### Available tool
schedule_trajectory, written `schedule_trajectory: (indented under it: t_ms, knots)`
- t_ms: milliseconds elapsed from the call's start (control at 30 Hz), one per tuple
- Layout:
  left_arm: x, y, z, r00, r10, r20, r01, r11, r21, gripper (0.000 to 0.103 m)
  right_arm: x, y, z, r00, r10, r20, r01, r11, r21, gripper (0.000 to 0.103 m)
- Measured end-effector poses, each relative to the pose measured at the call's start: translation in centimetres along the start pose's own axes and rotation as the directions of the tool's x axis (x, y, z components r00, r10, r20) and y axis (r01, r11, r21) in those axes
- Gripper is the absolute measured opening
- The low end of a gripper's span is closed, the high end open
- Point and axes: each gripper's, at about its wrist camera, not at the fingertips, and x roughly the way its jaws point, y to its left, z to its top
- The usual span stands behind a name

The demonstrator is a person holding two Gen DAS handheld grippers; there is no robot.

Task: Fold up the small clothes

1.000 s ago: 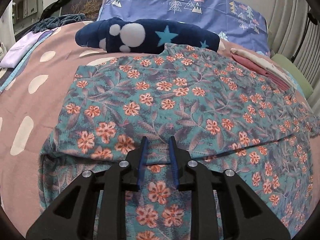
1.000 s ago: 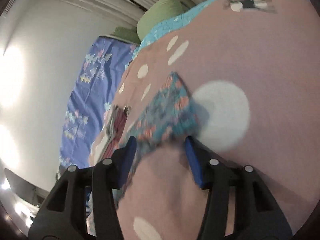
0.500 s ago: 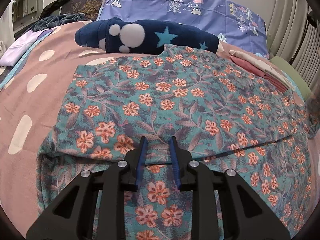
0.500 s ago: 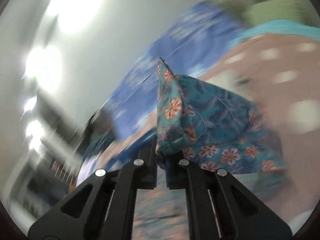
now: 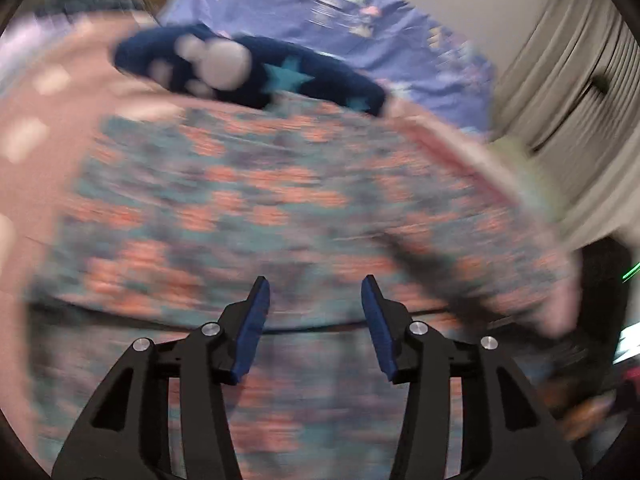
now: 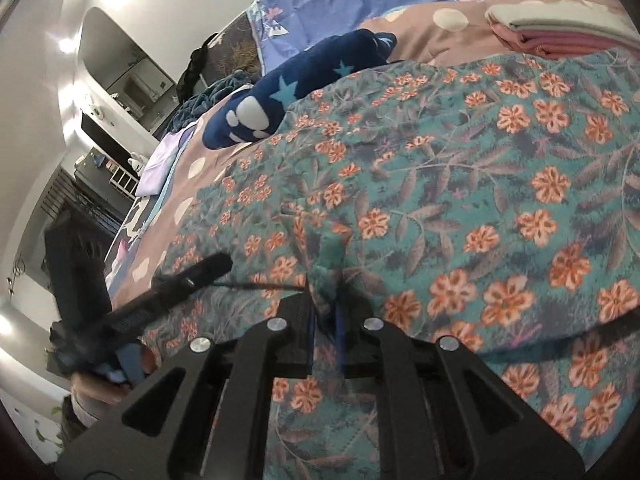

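Note:
A teal garment with orange flowers (image 5: 256, 208) lies spread on the pink dotted bed; the left wrist view is blurred by motion. My left gripper (image 5: 315, 286) is open and empty, just above the garment's near folded edge. In the right wrist view the same floral garment (image 6: 480, 184) fills the frame, with its right part laid over the rest. My right gripper (image 6: 326, 300) is shut on a pinch of the floral garment, held low against the cloth. The left gripper's black body (image 6: 176, 284) shows at the left of that view.
A navy plush cushion with stars (image 5: 248, 68) (image 6: 296, 92) lies behind the garment. A blue tree-print pillow (image 5: 340, 20) stands at the headboard. Folded pink and cream clothes (image 6: 560, 28) are stacked at the far right. Curtains (image 5: 568, 92) hang on the right.
My left gripper has opened and let go of the garment's edge, moving fast. My right gripper shut on the garment's side, lifted it and carried it over onto the rest.

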Motion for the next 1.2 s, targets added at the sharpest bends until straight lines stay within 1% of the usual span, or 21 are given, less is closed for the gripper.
schedule_trajectory:
  t_ms: [33,67,100,133,200,267,433,500,567,600,633,700,800,867,933,967,1000,1033,1067,1133,1200]
  knots:
    - [0.3,-0.6,0.3,0.995,-0.095,-0.021,0.095,0.995,-0.039,0.048,-0.1,0.0,-1.0,1.0,0.0,0.002,0.0,1.0,-0.009,0.013]
    - [0.7,-1.4,0.5,0.99,-0.138,-0.036,0.136,0.99,-0.043,0.049,0.1,0.1,-1.4,1.0,-0.001,0.002,0.001,1.0,-0.023,0.013]
    - [1.1,-2.2,0.6,0.986,-0.156,-0.054,0.155,0.988,-0.03,0.052,0.2,-0.1,-1.8,1.0,-0.004,0.002,0.004,1.0,-0.025,0.013]
    - [1.9,-3.2,0.8,0.984,-0.159,-0.081,0.159,0.987,-0.008,0.058,0.2,-0.8,-1.5,1.0,-0.002,0.001,0.002,1.0,-0.021,0.013]
    - [3.4,-4.4,0.8,0.984,-0.128,-0.126,0.132,0.991,0.023,0.064,0.1,-1.1,-1.5,1.0,0.012,0.006,-0.012,1.0,-0.007,0.013]
    - [5.0,-5.2,0.9,0.983,-0.094,-0.157,0.1,0.995,0.027,0.064,0.1,-1.2,-1.6,1.0,0.016,0.009,-0.016,1.0,-0.005,0.013]
    - [6.9,-6.1,2.1,0.982,-0.087,-0.165,0.085,0.996,-0.021,0.066,0.0,-0.9,-1.8,1.0,0.01,0.011,-0.01,1.0,-0.016,0.014]
    - [7.5,-6.6,2.3,0.983,-0.066,-0.17,0.064,0.998,-0.015,0.065,0.0,-0.9,-1.9,1.0,0.012,0.012,-0.012,1.0,-0.017,0.014]
    - [7.8,-7.3,2.4,0.985,-0.034,-0.17,0.04,0.999,0.032,0.022,0.0,-0.9,-1.9,1.0,0.02,0.013,-0.02,1.0,-0.013,0.015]
    - [8.0,-7.7,2.5,0.983,-0.033,-0.183,0.042,0.998,0.049,0.003,-0.1,-1.0,-1.9,0.999,0.03,0.014,-0.03,0.999,-0.01,0.016]
    - [7.8,-7.7,2.6,0.984,-0.038,-0.175,0.047,0.998,0.048,0.003,-0.4,-1.2,-2.0,0.999,0.044,0.021,-0.044,0.999,-0.005,0.016]
    - [6.3,-8.5,3.4,0.99,-0.064,-0.125,0.072,0.995,0.063,0.003,-1.7,-1.6,-2.0,0.995,0.08,0.065,-0.08,0.997,0.003,0.021]
    - [3.5,-10.3,5.7,0.993,-0.107,-0.045,0.111,0.99,0.091,0.003,-3.8,-2.0,-1.9,0.978,0.153,0.139,-0.152,0.988,-0.016,0.021]
    - [1.6,-11.5,7.1,0.992,-0.122,0.012,0.119,0.984,0.129,0.003,-4.3,-2.8,-1.9,0.974,0.161,0.16,-0.164,0.986,0.003,0.025]
    - [-0.1,-12.1,8.3,0.99,-0.125,0.065,0.113,0.979,0.168,0.003,-4.0,-4.2,-2.0,0.979,0.115,0.168,-0.129,0.989,0.073,0.027]
    - [-0.6,-12.0,8.6,0.989,-0.123,0.08,0.108,0.979,0.173,0.003,-3.8,-5.1,-2.0,0.982,0.074,0.174,-0.098,0.986,0.132,0.027]
    - [-1.2,-11.8,9.0,0.988,-0.12,0.096,0.102,0.979,0.174,0.003,-3.9,-6.1,-2.0,0.982,0.024,0.187,-0.061,0.979,0.197,0.021]
    - [-1.8,-11.2,9.4,0.987,-0.113,0.111,0.094,0.981,0.171,0.003,-4.0,-6.8,-2.1,0.98,-0.013,0.197,-0.036,0.97,0.242,0.011]
    - [-2.2,-10.7,9.7,0.987,-0.105,0.12,0.084,0.983,0.166,0.003,-4.1,-7.6,-2.1,0.978,-0.044,0.203,-0.017,0.957,0.289,0.007]
    - [-2.9,-9.4,10.0,0.987,-0.082,0.137,0.062,0.987,0.15,0.003,-4.0,-8.1,-2.3,0.978,-0.071,0.197,0.003,0.947,0.322,0.003]
    - [-3.8,-7.5,10.3,0.987,-0.051,0.151,0.034,0.993,0.113,0.003,-3.9,-7.4,-2.3,0.975,-0.109,0.193,0.047,0.954,0.297,0.003]
